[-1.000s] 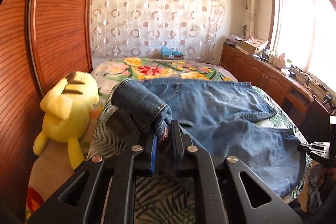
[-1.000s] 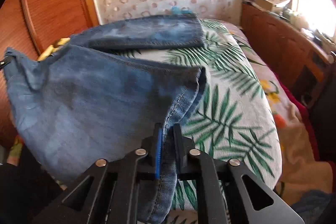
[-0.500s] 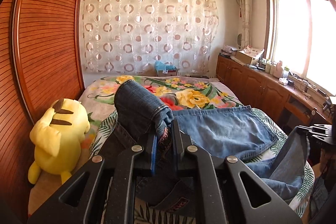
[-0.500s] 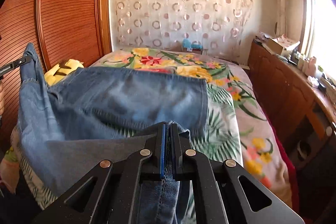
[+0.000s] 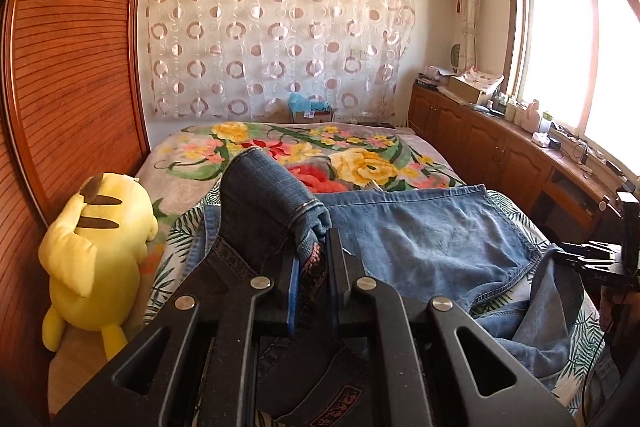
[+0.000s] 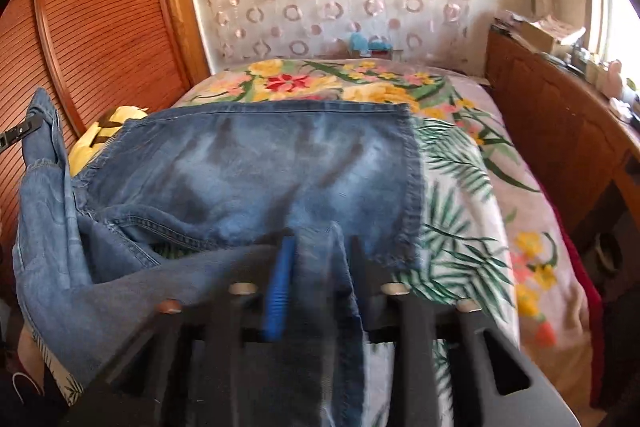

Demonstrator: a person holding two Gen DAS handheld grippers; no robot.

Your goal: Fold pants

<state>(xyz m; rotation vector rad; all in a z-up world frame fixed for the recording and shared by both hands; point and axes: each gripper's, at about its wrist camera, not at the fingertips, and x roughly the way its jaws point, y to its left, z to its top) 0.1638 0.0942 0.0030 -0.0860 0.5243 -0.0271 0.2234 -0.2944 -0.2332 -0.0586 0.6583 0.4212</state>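
Two grippers work the jeans (image 6: 256, 163) on the bed (image 6: 472, 187). Right gripper (image 6: 318, 251), clamped on a denim edge a second ago, is now opening; cloth still hangs between its parted jaws. Left gripper (image 5: 312, 259) stays pinched on a bunched hem. Jeans lie half-doubled across the bedspread. Likely releasing one corner, fold unfinished.

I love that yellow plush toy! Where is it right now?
In the left wrist view, the yellow plush toy sits at the bed's left edge, between the wooden wardrobe and the jeans.
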